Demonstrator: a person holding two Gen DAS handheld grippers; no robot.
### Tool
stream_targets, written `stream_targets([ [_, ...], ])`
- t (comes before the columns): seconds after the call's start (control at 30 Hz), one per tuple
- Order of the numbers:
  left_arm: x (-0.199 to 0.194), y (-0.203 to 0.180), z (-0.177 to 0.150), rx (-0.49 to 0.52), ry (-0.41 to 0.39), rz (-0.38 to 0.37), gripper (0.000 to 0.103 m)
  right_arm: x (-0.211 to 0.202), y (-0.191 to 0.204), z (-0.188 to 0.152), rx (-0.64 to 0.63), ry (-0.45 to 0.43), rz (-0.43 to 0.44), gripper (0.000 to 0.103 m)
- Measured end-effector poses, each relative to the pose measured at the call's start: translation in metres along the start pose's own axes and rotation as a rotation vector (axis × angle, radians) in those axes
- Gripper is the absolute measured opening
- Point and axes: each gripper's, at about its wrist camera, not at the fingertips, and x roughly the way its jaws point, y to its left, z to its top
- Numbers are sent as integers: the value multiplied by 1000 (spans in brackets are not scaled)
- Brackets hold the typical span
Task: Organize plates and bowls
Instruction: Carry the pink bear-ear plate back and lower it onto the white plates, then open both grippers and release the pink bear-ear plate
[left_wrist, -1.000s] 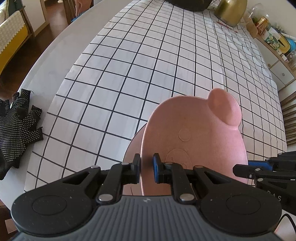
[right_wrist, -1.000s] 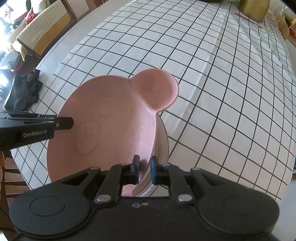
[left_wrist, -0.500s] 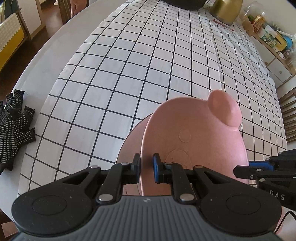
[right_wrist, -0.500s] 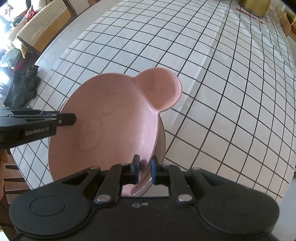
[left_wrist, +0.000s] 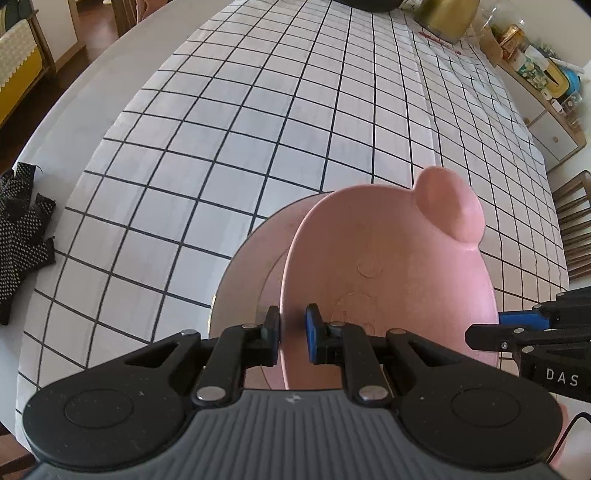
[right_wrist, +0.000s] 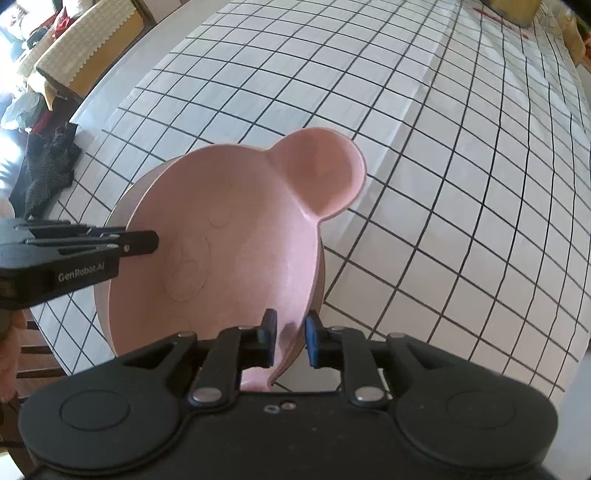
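— Black dotted gloves (left_wrist: 22, 236) lie at the far left on the bare table edge (left_wrist: 74, 110), just off the checked cloth (left_wrist: 258, 129). What's next along?

— My left gripper (left_wrist: 291, 334). Its jaws stand narrow, pinched on the near left rim of the pink bear-shaped plate (left_wrist: 388, 273). From my right wrist view I see that same gripper (right_wrist: 157, 242) reaching in from the left over the plate's edge.

— And where does the plate sit?

— On top of a round pink plate (left_wrist: 251, 266), whose rim shows to the left of and behind it. Both are on the cloth near my edge of the table. The bear plate looks tipped, its left side raised off the one below. Its round ear (left_wrist: 448, 205) points away from me.

— The right side?

— My right gripper (right_wrist: 290, 338) straddles the plate's near right rim. Its jaws have just been opening: the rim is between the pads, and I see a gap at the blue one, so I read no grip there. In my left view that gripper (left_wrist: 480, 334) pokes in from the right edge.

— Anything beyond?

— A gold vessel (left_wrist: 443, 16) at the far end, and a cluttered sideboard (left_wrist: 546, 122) to the right.
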Motion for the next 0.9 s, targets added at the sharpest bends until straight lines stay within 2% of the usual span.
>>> stream_targets([
  [0.2,0,2,1,-7,4,-5,14,-2,-1,-1,13,-10,2,22],
  [0.4,-7,0,-1,3,-19,7,14,-16,-1,2,24,-59,13,25],
  [0.6,-19,3,-4,2,-53,15,14,-37,0,3,26,-117,38,29],
  [0.9,-44,4,-13,13,-113,-18,16,-62,4,-8,26,-171,57,38],
])
